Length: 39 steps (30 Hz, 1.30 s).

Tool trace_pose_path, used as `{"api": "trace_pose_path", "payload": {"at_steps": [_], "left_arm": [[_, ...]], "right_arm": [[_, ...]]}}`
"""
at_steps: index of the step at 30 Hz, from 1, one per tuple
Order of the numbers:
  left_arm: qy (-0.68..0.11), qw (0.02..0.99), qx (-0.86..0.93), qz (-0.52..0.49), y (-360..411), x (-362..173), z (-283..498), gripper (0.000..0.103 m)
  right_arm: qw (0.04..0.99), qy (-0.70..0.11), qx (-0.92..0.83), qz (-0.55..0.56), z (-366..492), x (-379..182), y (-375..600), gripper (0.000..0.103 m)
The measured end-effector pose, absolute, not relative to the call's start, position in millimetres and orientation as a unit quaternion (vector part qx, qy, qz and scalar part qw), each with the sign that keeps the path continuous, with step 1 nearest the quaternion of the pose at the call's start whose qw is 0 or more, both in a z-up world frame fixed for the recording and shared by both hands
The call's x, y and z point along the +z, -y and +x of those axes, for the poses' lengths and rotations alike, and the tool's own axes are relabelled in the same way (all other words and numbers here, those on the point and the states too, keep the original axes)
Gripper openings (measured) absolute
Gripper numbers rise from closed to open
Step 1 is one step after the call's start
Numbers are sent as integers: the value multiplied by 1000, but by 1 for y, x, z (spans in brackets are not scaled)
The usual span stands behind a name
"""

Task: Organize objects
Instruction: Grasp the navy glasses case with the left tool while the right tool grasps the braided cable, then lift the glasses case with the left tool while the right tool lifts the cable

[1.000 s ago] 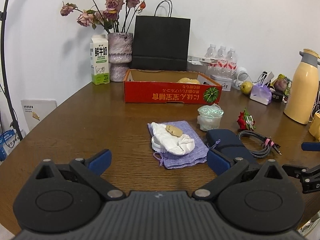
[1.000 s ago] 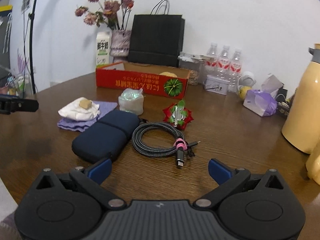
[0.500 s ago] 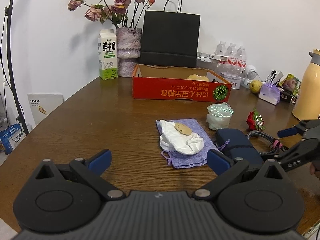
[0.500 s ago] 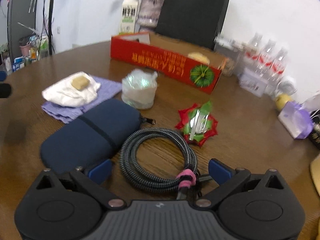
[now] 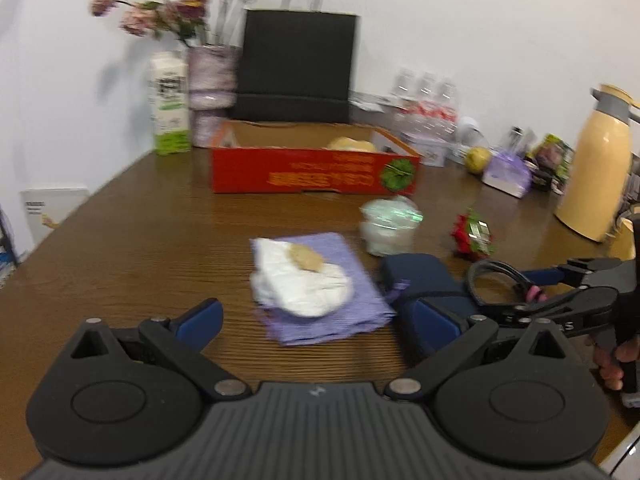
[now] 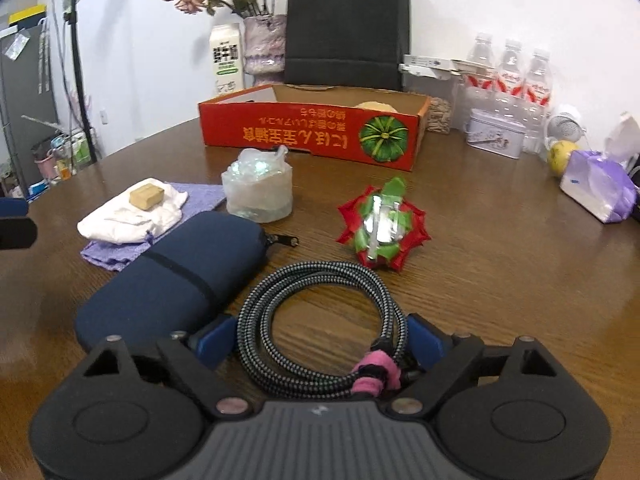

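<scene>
The right hand-held gripper (image 6: 320, 340) sits low on the surface (image 6: 500, 272) with its jaws wide and the coiled cable (image 6: 320, 312) between them, placed to close on the coil but not yet gripping. The cable lies just right of the navy case (image 6: 172, 276). The left hand-held gripper (image 5: 316, 320) hovers wide and empty, left of that case, probably waiting.

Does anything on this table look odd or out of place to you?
One thing: the red cardboard box sits with its printed lettering and pumpkin picture upside down. Also, a small tan block rests on a crumpled white cloth, itself heaped on a purple pouch. Nothing looks spilled or broken.
</scene>
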<state>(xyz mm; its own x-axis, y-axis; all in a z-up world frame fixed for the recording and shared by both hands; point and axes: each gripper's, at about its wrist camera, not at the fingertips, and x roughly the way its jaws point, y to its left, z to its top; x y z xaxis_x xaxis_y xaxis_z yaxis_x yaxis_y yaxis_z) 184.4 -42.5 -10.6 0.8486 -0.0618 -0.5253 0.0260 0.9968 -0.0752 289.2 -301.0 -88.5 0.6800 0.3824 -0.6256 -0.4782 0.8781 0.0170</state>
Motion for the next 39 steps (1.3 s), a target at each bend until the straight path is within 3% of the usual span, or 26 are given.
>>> {"api": "trace_pose_path", "payload": {"at_steps": [15,20,25,30,39], "left_arm": [[-376,925,-46,-17,123,-49,267,103],[-350,936,-31,-13,130,-55,265,103],[-327,944,-36,9,136,-53,255,72],[-317,947,-53,11,135,-50,247,65],[-272,960,-69,-3,123,-32,225,64]], "right_arm": [[943,-296,150,-26,282,-81,328,89],[944,-305,124,-18,287,-83,330,89],[946,-298,125,-20,285,-83,329,89],[950,-292,108,-22,283,-81,329,89],[959,-266,96,-22,275,-78,331,89]]}}
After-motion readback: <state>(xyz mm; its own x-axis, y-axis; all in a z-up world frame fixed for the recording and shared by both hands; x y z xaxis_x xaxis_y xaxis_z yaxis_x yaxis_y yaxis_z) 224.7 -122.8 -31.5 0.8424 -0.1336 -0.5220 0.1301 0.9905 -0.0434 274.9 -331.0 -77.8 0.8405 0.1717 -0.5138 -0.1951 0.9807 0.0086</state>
